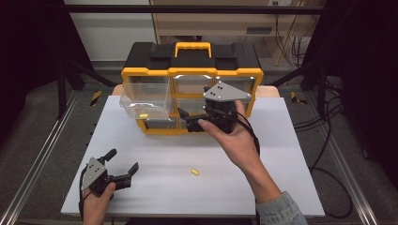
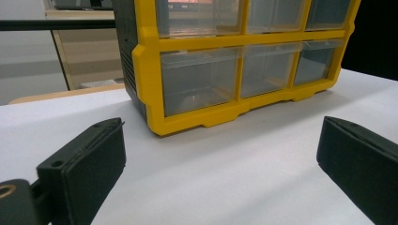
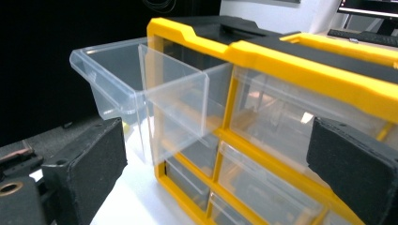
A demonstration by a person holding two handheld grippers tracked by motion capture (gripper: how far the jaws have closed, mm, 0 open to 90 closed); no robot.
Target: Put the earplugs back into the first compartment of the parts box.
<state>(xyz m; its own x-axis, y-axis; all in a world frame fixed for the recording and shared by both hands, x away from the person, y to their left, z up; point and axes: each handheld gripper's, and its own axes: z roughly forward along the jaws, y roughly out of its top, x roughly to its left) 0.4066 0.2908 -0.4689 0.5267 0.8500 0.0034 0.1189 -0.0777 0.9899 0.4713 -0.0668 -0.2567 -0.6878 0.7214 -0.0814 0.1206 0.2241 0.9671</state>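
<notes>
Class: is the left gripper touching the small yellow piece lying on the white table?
Apart. The high view shows bare table between the left gripper and the yellow piece.

white tabletop (image 1: 263,168) | black cables (image 1: 328,131) right floor | metal rail (image 1: 37,159) left

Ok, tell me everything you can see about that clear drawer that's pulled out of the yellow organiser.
The clear plastic pulled-out drawer is a see-through bin with thin walls and a flared rim. It sits in the top-left slot of the yellow and black storage organiser, slid well forward and overhanging the white table top. A small yellow piece shows through its front wall, apparently lying inside. Nothing grips it; the right hand-held gripper is open beside it, in front of the organiser.
</notes>
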